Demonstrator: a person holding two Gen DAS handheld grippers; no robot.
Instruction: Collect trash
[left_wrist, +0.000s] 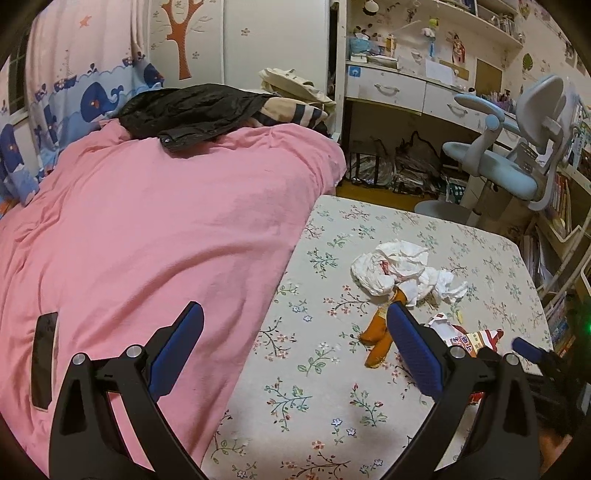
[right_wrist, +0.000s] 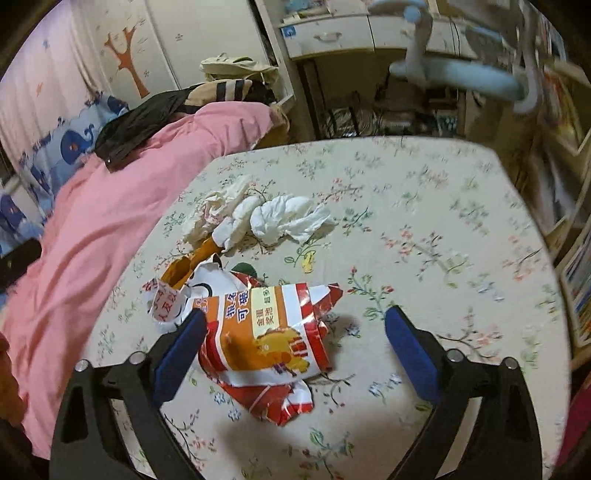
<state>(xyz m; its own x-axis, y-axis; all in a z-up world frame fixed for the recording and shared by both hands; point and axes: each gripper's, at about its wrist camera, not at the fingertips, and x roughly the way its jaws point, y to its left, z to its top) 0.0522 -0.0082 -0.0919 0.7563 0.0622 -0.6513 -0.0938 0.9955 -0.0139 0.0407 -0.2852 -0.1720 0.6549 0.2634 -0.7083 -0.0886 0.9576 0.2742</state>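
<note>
The right tool (right_wrist: 295, 350) is straddling the snack wrapper (right_wrist: 269, 339) on the tabletop (right_wrist: 443, 206), pads released; it should be settling lower before clenching; the left tool (left_wrist: 295, 354) is hanging released.

Both the left hand-held gripper (left_wrist: 295, 347) and right hand-held gripper (right_wrist: 295, 349) angle downward, jaws spread wide.

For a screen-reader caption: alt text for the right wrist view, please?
The open right gripper hangs over a torn snack bag on a floral table. Behind it lie crumpled tissues and an orange wrapper; a pink quilt lies left.
</note>
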